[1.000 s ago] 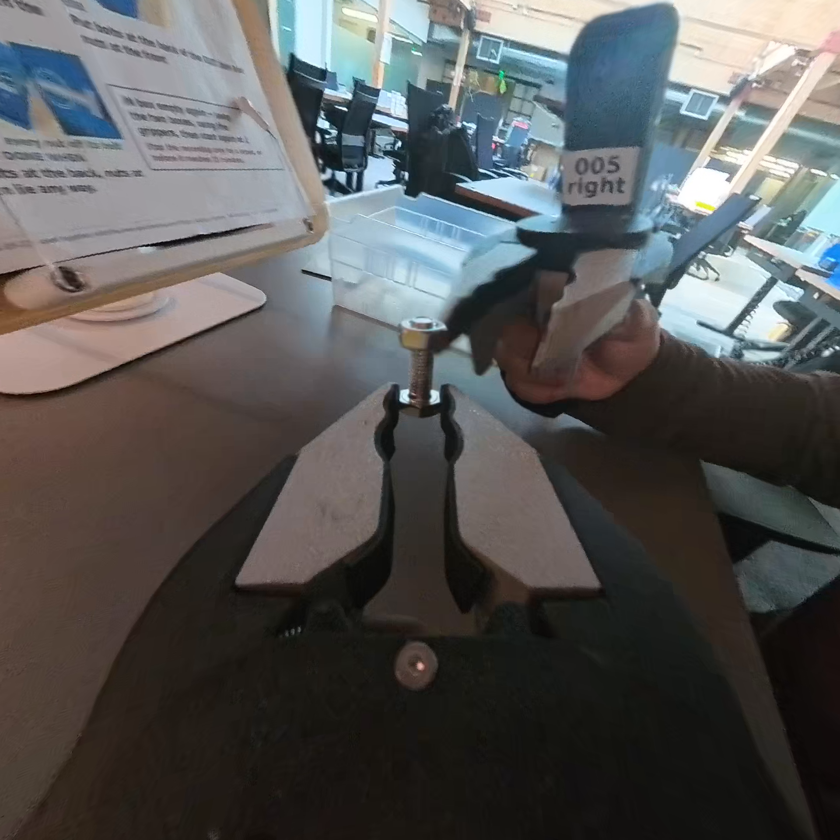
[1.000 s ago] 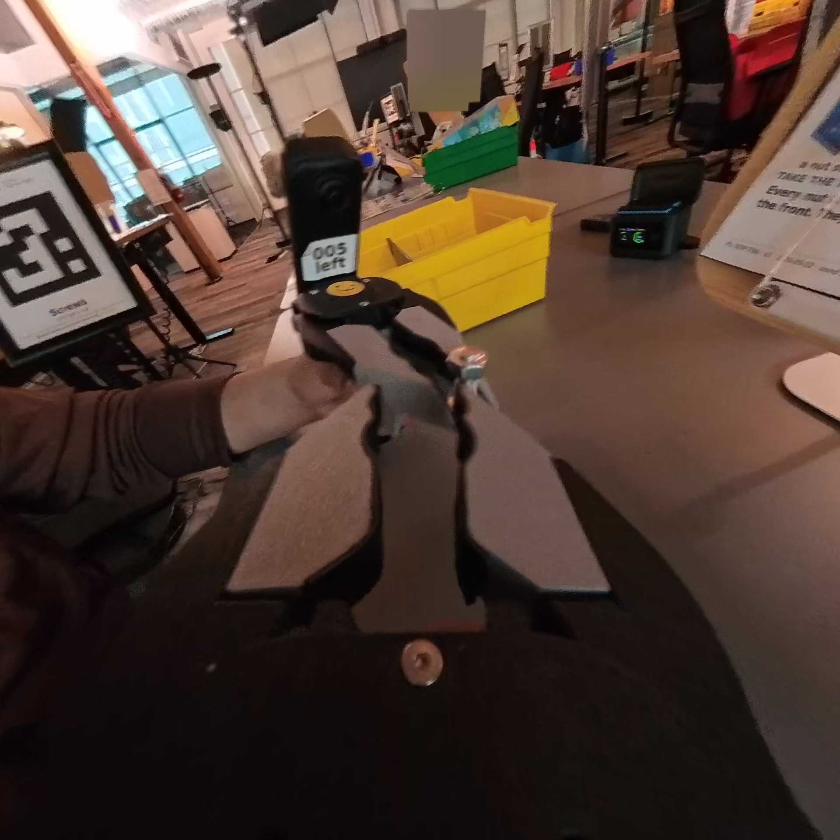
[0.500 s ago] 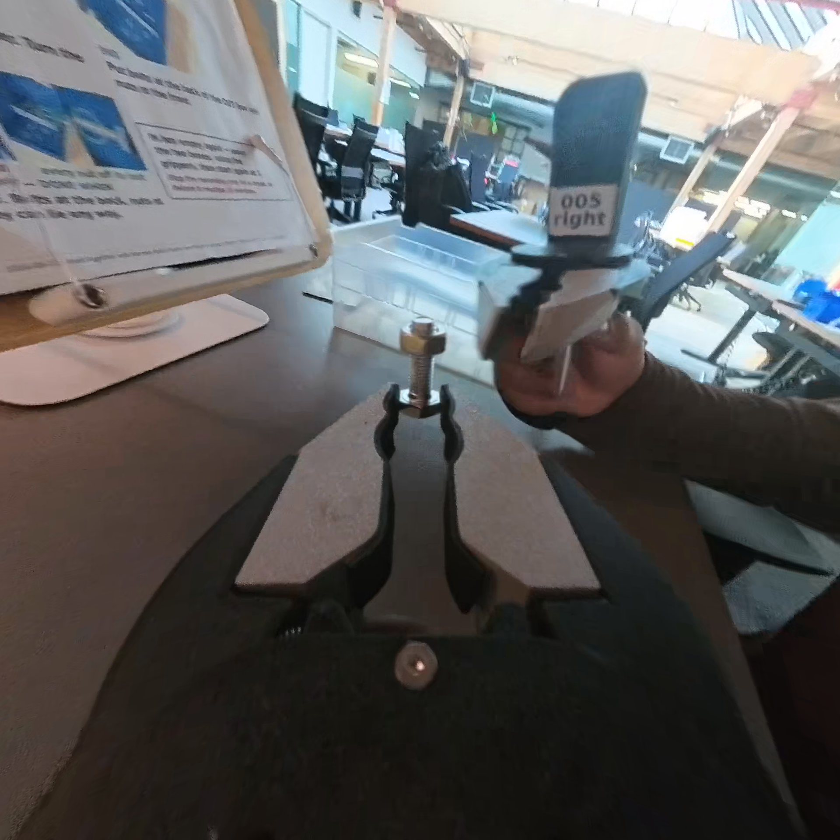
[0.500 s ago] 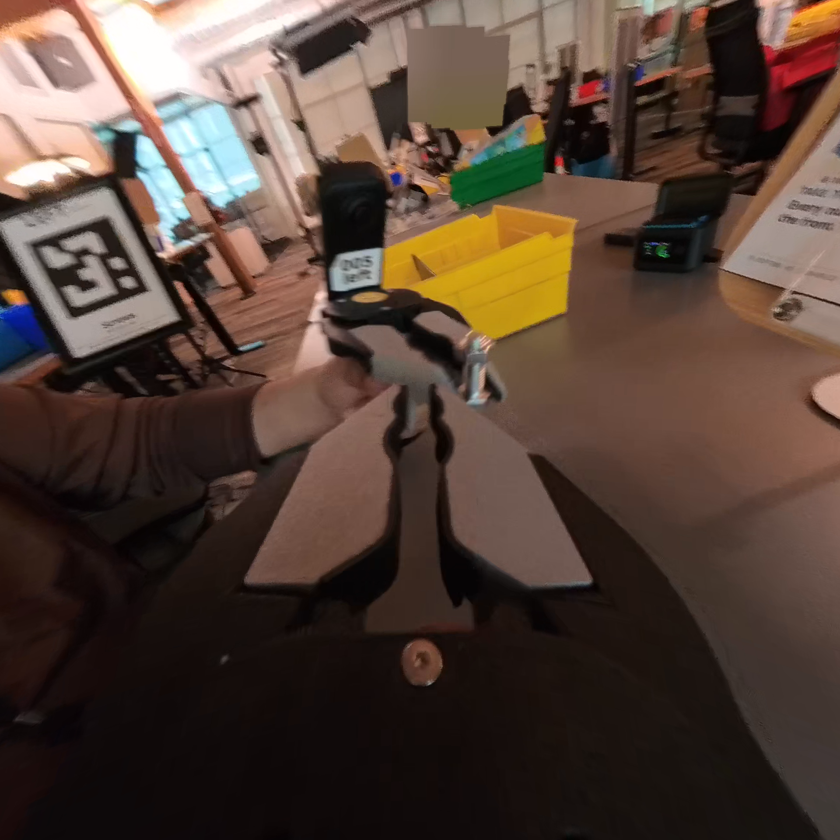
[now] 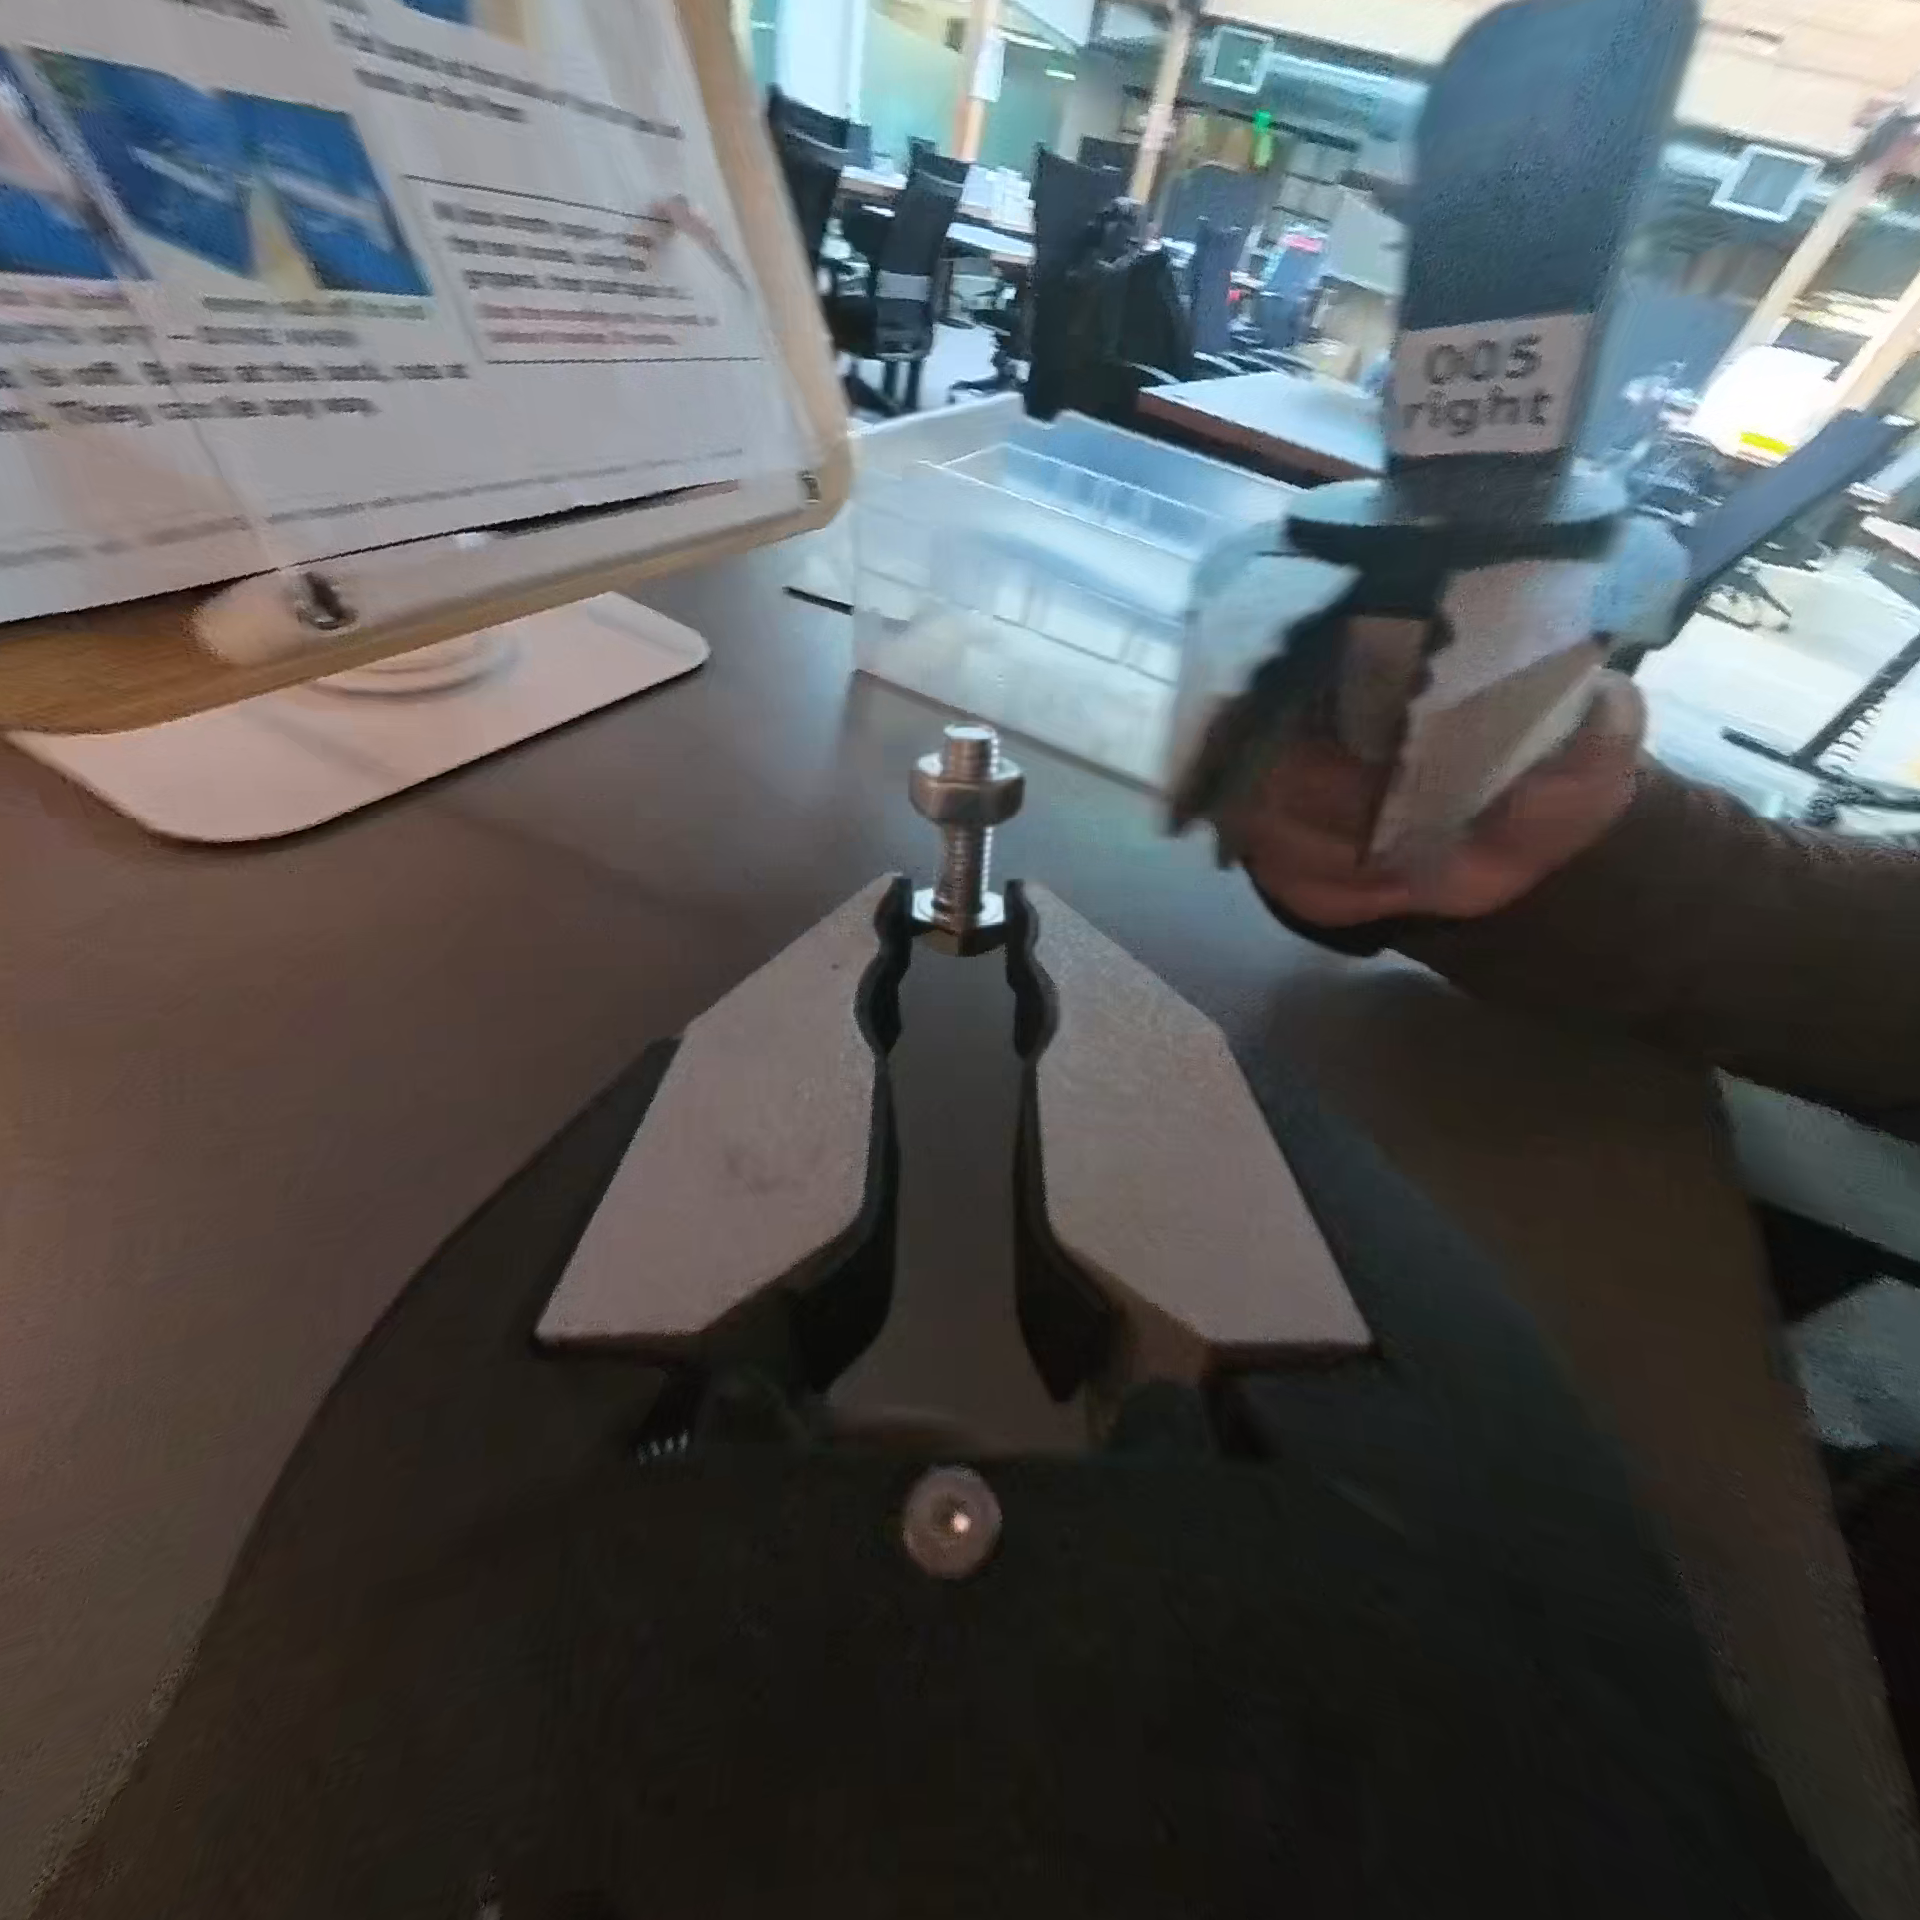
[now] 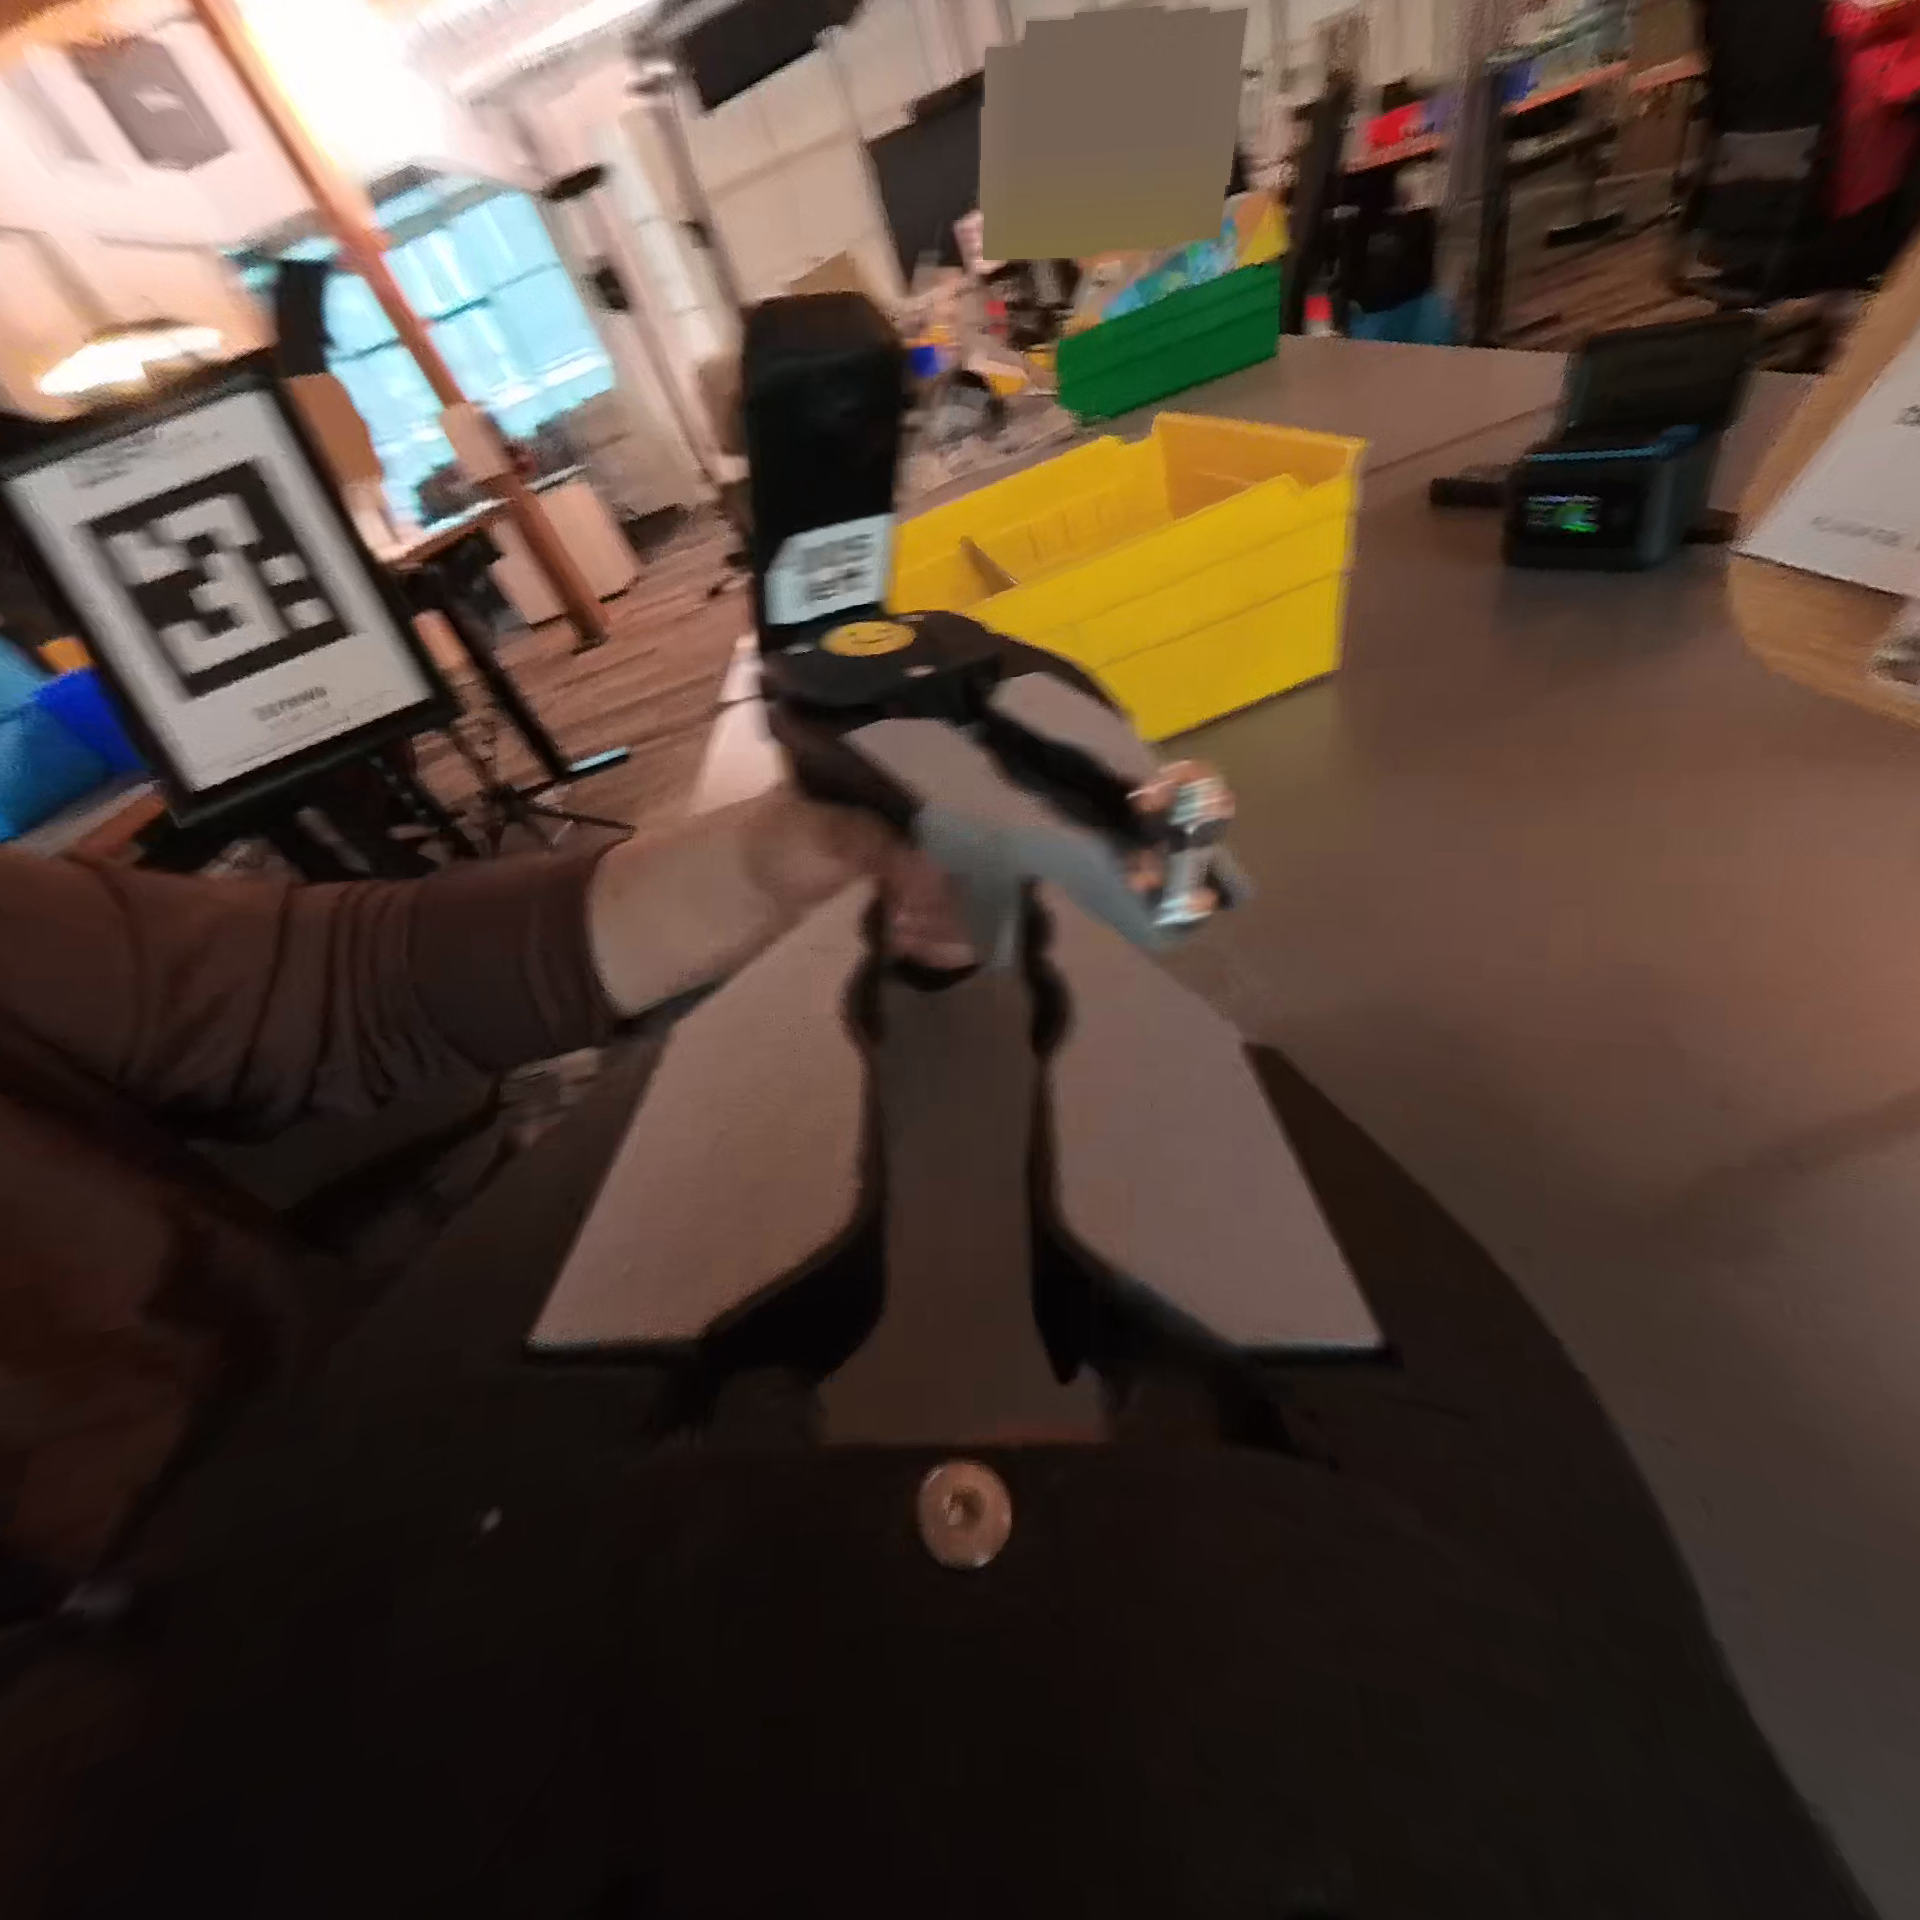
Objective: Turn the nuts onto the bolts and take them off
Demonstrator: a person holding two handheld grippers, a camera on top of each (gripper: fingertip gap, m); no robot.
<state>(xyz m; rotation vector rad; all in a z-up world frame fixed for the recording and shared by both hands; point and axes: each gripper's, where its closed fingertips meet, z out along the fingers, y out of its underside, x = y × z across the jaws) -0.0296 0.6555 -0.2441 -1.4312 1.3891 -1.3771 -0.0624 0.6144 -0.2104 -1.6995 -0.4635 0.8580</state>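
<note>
My left gripper [image 5: 961,928] is shut on the hex head of a steel bolt [image 5: 962,873] and holds it upright above the dark table [image 5: 312,1039]. A nut [image 5: 966,795] sits near the top of the thread, with the bolt tip showing above it. My right gripper [image 5: 1340,758] hangs to the right of the bolt, apart from it. In the right wrist view my right gripper [image 6: 951,951] is slightly open and empty. The left gripper [image 6: 1174,862] with the bolt [image 6: 1184,847] is just ahead and to its right, blurred.
An instruction board on a white stand [image 5: 416,312] is at the left. A clear plastic bin [image 5: 1039,561] stands behind the bolt. A yellow bin [image 6: 1143,592], a black device [image 6: 1621,488] and a green bin [image 6: 1164,332] are on the table. A marker sign on an easel [image 6: 218,592] stands off the table. The black device [image 6: 1621,488] is about 40 cm from my left fingertips.
My right gripper has come off the nut and drawn back to the right of the bolt. The left gripper still holds the bolt upright.
</note>
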